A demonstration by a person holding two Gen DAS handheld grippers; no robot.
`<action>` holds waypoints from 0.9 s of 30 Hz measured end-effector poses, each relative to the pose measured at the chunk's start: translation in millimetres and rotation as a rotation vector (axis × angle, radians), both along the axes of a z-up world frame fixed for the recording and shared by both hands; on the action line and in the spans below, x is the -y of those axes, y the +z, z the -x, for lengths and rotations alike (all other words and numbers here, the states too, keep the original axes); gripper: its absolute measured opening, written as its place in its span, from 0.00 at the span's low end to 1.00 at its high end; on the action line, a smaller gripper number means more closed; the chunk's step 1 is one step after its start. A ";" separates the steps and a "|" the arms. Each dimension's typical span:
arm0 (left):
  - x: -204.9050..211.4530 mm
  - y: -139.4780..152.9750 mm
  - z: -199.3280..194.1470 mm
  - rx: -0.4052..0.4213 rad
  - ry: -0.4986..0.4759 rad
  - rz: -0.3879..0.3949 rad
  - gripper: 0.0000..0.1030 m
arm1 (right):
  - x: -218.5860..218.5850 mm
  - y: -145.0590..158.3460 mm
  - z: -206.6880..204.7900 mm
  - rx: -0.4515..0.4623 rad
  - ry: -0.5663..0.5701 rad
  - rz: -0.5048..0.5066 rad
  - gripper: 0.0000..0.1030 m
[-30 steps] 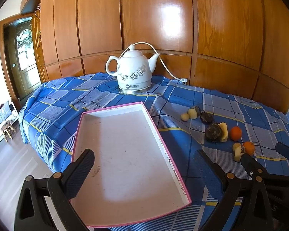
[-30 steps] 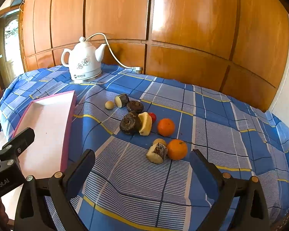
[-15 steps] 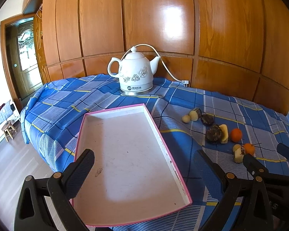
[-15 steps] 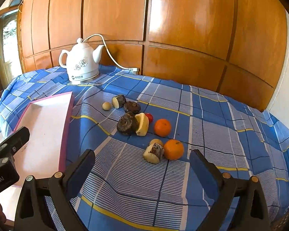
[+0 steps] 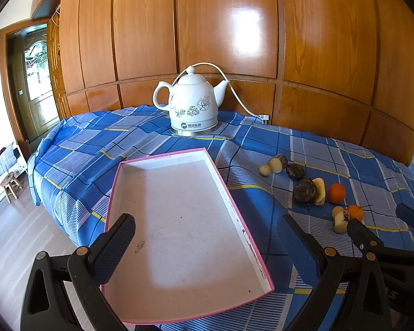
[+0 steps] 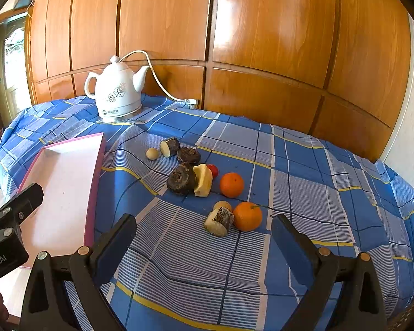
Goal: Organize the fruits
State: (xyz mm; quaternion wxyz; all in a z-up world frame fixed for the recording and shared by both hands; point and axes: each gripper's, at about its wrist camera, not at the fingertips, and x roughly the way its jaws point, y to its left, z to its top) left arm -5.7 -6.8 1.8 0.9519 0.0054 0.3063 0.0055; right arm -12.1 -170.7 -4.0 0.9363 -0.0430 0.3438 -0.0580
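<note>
A shallow pink-edged tray (image 5: 162, 157) (image 6: 96, 165) lies bare on the blue checked tablecloth. My left gripper (image 5: 205, 244) hangs open over its near half. To the tray's right lies a loose cluster: two oranges (image 6: 231, 184) (image 6: 247, 216), a small red fruit (image 6: 213, 170), dark brown round pieces (image 6: 181, 179), a pale yellow chunk (image 6: 203, 183), a cut piece (image 6: 219, 221) and a small beige ball (image 6: 152, 154). My right gripper (image 6: 204, 244) stands open just in front of the nearest orange and cut piece, holding nothing.
A white ceramic kettle (image 5: 193, 104) (image 6: 116, 91) with a cord stands at the back against the wooden wall panels. The table edge drops to the floor at the left (image 5: 41, 193). A small stool (image 5: 11, 182) stands on the floor.
Both views have shifted slightly: the kettle and fruits sit a little differently in frame as both grippers tilted and drifted. Nothing was picked up; both stay open.
</note>
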 end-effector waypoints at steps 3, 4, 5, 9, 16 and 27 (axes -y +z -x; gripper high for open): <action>-1.0 -0.2 0.4 -0.004 0.003 0.005 1.00 | -1.0 -0.2 -0.1 0.000 0.004 0.006 0.97; -1.2 -0.3 0.4 -0.004 0.004 0.006 1.00 | -1.1 0.1 -0.2 0.000 0.003 0.006 0.97; -1.2 -0.7 0.5 -0.003 0.004 0.008 1.00 | -0.9 0.5 -0.1 0.002 0.002 0.006 0.97; -2.0 -1.5 0.5 -0.006 0.004 0.011 1.00 | -1.5 1.8 0.7 0.008 -0.001 0.012 0.97; -1.5 -2.8 -1.3 -0.013 0.006 0.008 1.00 | -2.0 4.2 2.5 0.031 -0.002 0.037 0.97; 1.0 -6.0 -3.5 -0.028 -0.003 0.001 1.00 | -1.0 5.6 2.3 0.040 0.004 0.036 0.97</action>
